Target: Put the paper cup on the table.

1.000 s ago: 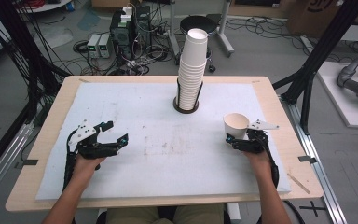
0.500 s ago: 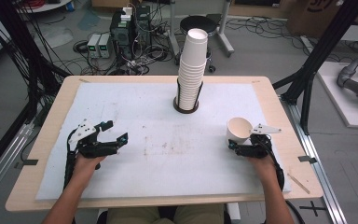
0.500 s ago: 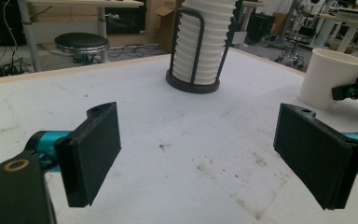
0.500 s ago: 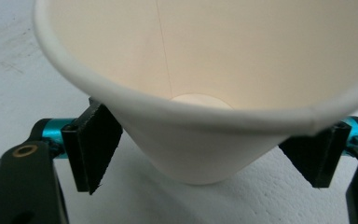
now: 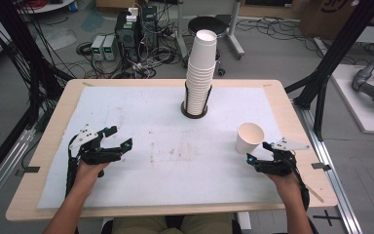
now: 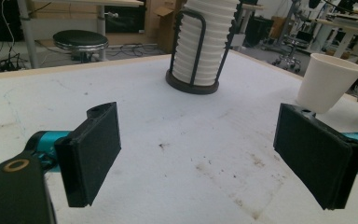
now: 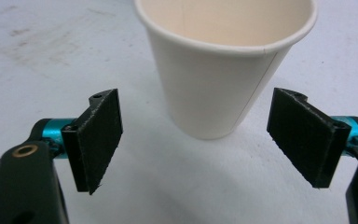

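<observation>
A single white paper cup (image 5: 249, 138) stands upright on the white mat at the right. My right gripper (image 5: 258, 152) sits just behind it, on the person's side. Its jaws have just been opening and now stand open, with nothing pressed between the pads. In the right gripper view the cup (image 7: 223, 60) rises just ahead of the gripper (image 7: 198, 140), untouched. My left gripper (image 5: 119, 138) rests open and empty at the mat's left. In the left gripper view, its own jaws (image 6: 200, 144) frame bare mat and the cup (image 6: 328, 81) shows far off.
A tall stack of white cups (image 5: 200, 68) stands in a black wire holder (image 5: 195, 109) at the back centre of the mat (image 5: 165, 122). The wooden table edge (image 5: 292, 126) runs close to the right of the single cup.
The right gripper has let go of the cup and drawn back toward the person. The cup now stands alone on the mat. The left gripper has stayed put.
</observation>
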Motion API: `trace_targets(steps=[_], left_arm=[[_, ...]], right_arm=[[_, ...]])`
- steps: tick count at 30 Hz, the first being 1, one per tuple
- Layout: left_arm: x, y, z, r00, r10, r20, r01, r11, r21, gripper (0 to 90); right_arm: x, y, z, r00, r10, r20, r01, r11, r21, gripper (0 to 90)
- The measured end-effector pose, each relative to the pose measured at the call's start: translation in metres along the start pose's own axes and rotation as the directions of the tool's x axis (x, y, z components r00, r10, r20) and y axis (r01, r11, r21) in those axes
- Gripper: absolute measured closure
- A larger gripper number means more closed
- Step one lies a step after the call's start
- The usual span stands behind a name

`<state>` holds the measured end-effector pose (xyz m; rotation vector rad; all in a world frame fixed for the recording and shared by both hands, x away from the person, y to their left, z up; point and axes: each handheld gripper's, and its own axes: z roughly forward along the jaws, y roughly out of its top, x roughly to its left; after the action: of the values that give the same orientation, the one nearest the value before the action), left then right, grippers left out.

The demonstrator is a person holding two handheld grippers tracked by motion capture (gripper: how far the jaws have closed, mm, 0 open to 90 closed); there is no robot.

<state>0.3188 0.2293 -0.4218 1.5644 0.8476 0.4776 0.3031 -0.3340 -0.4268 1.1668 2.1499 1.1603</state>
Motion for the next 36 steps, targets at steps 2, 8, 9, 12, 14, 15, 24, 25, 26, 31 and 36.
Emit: trace_targets(steps=[2,8,9,12,14,15,24,25,26,31,36], left_arm=[[-0.001,0.0,0.0,0.9999,-0.01,0.01,0.01,0.9999,-0.007,14.7],[-0.003,0.001,-0.001,0.9994,-0.004,0.035,0.004,0.9999,-0.013,14.7],[-0.003,0.001,-0.001,0.9993,-0.003,0.037,0.003,0.9999,-0.013,14.7],[-0.005,0.002,-0.002,0.9989,0.005,0.047,-0.004,0.9999,-0.017,14.7],[-0.006,0.002,-0.003,0.9986,0.006,0.053,-0.005,0.9998,-0.02,14.7],[-0.007,0.002,-0.003,0.9985,0.007,0.054,-0.006,0.9997,-0.025,14.7],[-0.014,0.004,-0.011,0.9973,0.027,0.069,-0.025,0.9991,-0.034,14.7],[-0.014,0.004,-0.012,0.9975,0.025,0.067,-0.023,0.999,-0.039,14.7],[-0.014,0.004,-0.013,0.9975,0.028,0.065,-0.026,0.999,-0.037,14.7],[-0.013,0.002,-0.015,0.9979,0.023,0.06,-0.021,0.9992,-0.035,14.7],[-0.013,0.002,-0.016,0.9982,0.029,0.053,-0.027,0.9988,-0.04,14.7]], right_arm=[[0.005,-0.002,-0.01,1.0,-0.003,-0.007,0.003,1.0,-0.028,18.8],[0.016,0.003,-0.029,0.9977,0.01,-0.067,-0.02,0.988,-0.151,18.8],[0.019,0.005,-0.03,0.9974,0.012,-0.071,-0.024,0.986,-0.166,18.8],[0.023,0.009,-0.032,0.9962,0.013,-0.086,-0.03,0.978,-0.207,18.8],[0.026,0.01,-0.032,0.9955,0.018,-0.093,-0.039,0.974,-0.223,18.8],[0.026,0.011,-0.033,0.9955,0.022,-0.092,-0.043,0.972,-0.231,18.8],[0.032,0.013,-0.035,0.9977,0.031,-0.061,-0.046,0.964,-0.261,18.8],[0.033,0.013,-0.035,0.9977,0.03,-0.061,-0.044,0.964,-0.261,18.8],[0.033,0.014,-0.034,0.9985,0.017,-0.052,-0.03,0.964,-0.263,18.8],[0.037,0.016,-0.031,0.9982,0.008,-0.06,-0.023,0.968,-0.25,18.8],[0.039,0.018,-0.03,0.998,-0.001,-0.064,-0.015,0.968,-0.252,18.8]])
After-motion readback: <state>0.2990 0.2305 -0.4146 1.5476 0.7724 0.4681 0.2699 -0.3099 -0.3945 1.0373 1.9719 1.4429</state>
